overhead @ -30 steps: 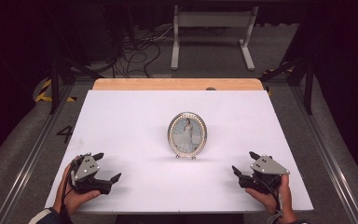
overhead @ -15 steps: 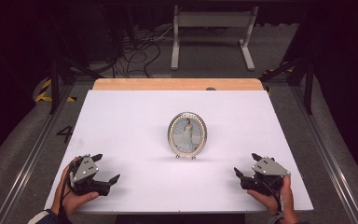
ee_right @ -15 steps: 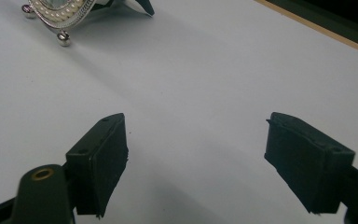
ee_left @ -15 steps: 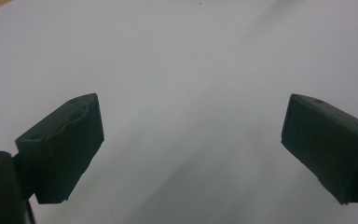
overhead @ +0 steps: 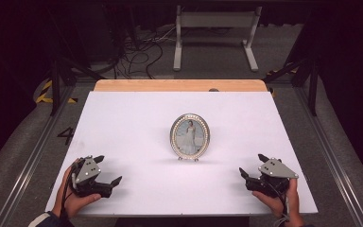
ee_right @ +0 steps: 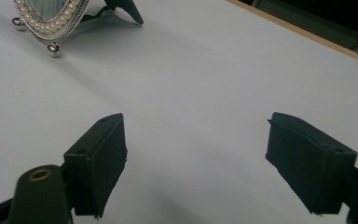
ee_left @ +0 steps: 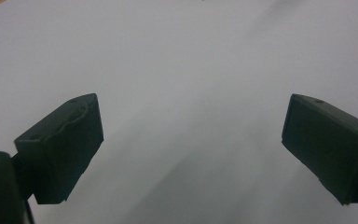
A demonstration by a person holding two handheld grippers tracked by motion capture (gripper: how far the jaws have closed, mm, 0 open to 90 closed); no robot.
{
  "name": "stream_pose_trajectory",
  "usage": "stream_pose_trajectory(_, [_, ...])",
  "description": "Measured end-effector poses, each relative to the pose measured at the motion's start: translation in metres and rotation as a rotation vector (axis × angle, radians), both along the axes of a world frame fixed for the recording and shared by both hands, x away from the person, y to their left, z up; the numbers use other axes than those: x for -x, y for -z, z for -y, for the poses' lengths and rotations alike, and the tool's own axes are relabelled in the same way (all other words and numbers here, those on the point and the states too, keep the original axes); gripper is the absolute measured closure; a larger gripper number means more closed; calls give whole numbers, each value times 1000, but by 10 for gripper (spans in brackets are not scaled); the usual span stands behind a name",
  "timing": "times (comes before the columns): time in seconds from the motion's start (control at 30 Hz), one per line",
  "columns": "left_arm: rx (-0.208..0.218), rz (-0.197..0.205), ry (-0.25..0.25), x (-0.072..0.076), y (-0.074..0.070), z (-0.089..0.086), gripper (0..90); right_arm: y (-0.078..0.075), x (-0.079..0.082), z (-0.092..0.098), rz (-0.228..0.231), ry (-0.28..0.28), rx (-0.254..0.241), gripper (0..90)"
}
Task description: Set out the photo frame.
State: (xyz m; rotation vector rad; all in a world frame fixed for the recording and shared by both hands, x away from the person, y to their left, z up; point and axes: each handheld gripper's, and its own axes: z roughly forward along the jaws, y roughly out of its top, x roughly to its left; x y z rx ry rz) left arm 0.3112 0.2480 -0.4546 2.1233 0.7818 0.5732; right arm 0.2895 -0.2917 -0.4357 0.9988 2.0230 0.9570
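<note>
Little has changed over the last second: the right gripper (overhead: 254,169) has slid a touch nearer the person's edge of the table (overhead: 123,113), while the left gripper (overhead: 108,171) has stayed where it was. Both sit low at the near corners of the white surface, well apart from each other and from the picture frame (overhead: 189,136), which reads as a resting stance with nothing yet reached for. Each gripper's jaws stand wide apart and grip nothing, as both gripper views show clearly. That oval frame, edged with small pearl-like beads, stands upright at the middle of the table, facing the person and leaning back on its dark rear strut (ee_right: 123,8). In the right gripper view its little ball feet (ee_right: 53,49) rest on the surface. Standing centred, the frame is probably equally reachable from both sides.
</note>
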Motion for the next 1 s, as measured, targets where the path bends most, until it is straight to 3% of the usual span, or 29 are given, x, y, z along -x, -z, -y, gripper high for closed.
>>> stream_pose_trajectory(0.37, [5,-1,-3,0,0,-1,60,-4,3,2,37,31,-25,205])
stream_pose_trajectory(1.0, [3,-12,2,-5,2,2,60,2,0,2,14,22,-24,194])
